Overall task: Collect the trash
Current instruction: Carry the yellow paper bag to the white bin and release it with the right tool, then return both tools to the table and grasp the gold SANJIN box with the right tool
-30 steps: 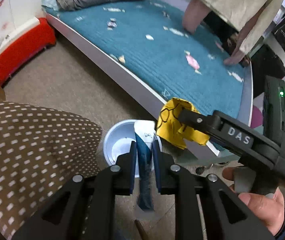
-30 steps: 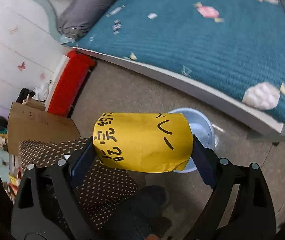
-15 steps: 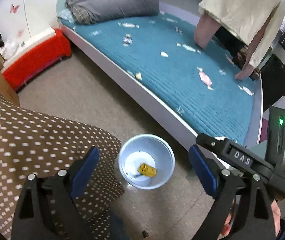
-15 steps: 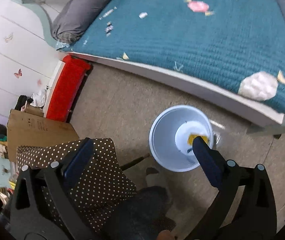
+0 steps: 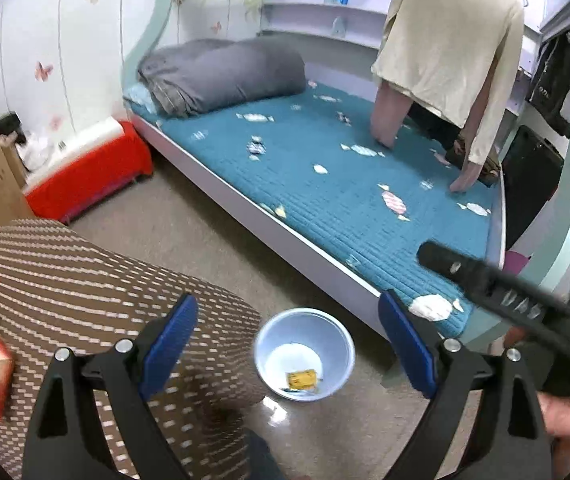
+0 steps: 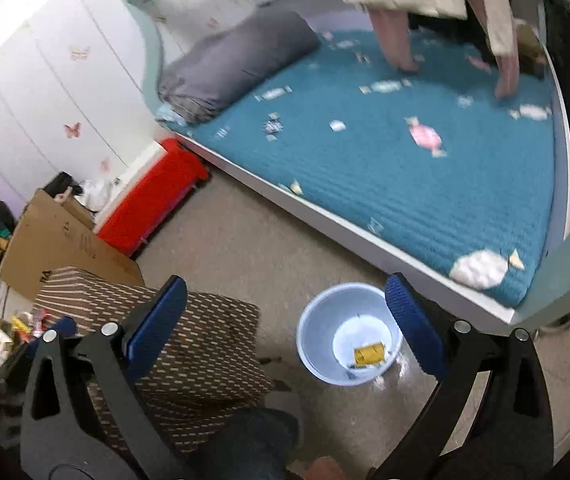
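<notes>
Beyond the wide-standing jaws of the left gripper (image 5: pixel 287 344), matt black plastic with ribbed blue pads (image 5: pixel 169 338) and bright metal rivets, a smooth pale-blue plastic bin (image 5: pixel 305 354) holds a crumpled yellow paper wrapper (image 5: pixel 303 379). The floor (image 5: pixel 189 232) around it looks like dull beige carpet, shiny just below the bin. Farther off, the bed (image 5: pixel 325 184) wears a ribbed, quilted teal cloth cover. Left of the jaws lies brown dotted fabric (image 5: pixel 85 280).
</notes>
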